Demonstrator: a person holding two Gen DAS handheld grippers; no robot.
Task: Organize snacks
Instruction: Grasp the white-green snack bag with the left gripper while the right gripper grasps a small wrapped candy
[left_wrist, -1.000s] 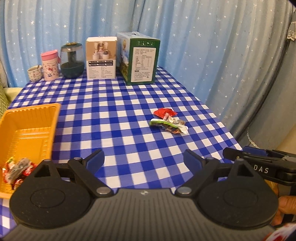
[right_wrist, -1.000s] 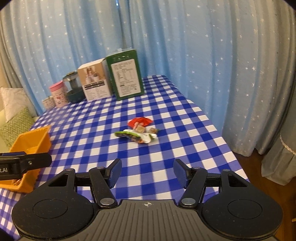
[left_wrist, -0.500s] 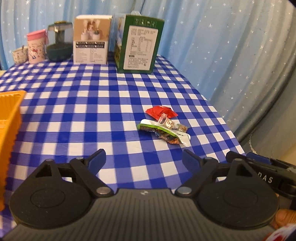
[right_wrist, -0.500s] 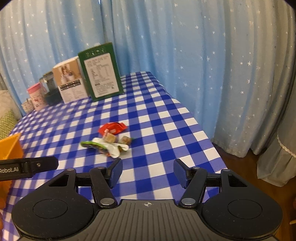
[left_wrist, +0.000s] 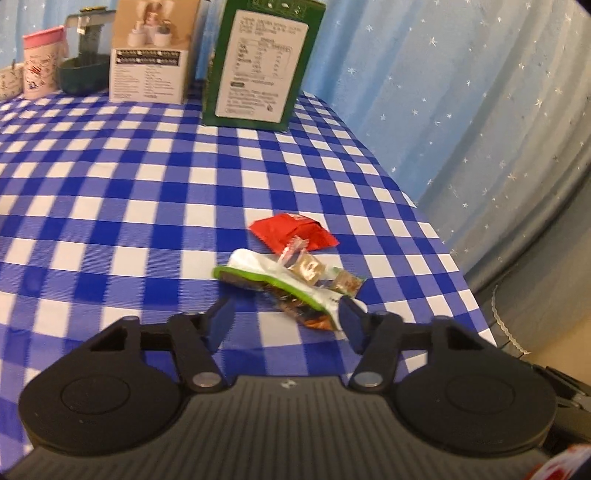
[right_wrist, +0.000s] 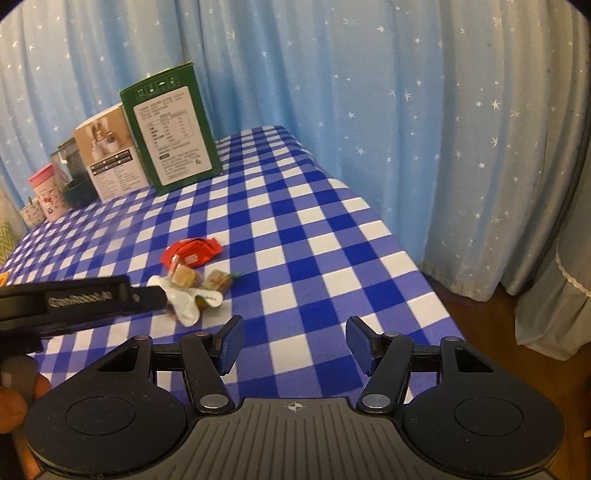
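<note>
A small heap of snacks lies on the blue checked tablecloth: a red packet (left_wrist: 293, 232), a white and green packet (left_wrist: 280, 278), and two brown wrapped candies (left_wrist: 308, 266). My left gripper (left_wrist: 284, 323) is open, its fingers straddling the near end of the heap just above the cloth. In the right wrist view the heap (right_wrist: 192, 275) lies to the left, with the left gripper's finger (right_wrist: 81, 301) partly covering it. My right gripper (right_wrist: 293, 341) is open and empty over the cloth, to the right of the heap.
A green box (left_wrist: 258, 62), a beige box (left_wrist: 151, 55), a dark jar (left_wrist: 83, 64) and a pink cup (left_wrist: 40, 61) stand along the back of the table. The table's right edge (right_wrist: 417, 266) drops off beside a blue starred curtain (right_wrist: 406, 110).
My left gripper has moved forward and right onto the snack heap; the orange tray has left its view. My right gripper has swung right, so the heap sits further left in its view.
</note>
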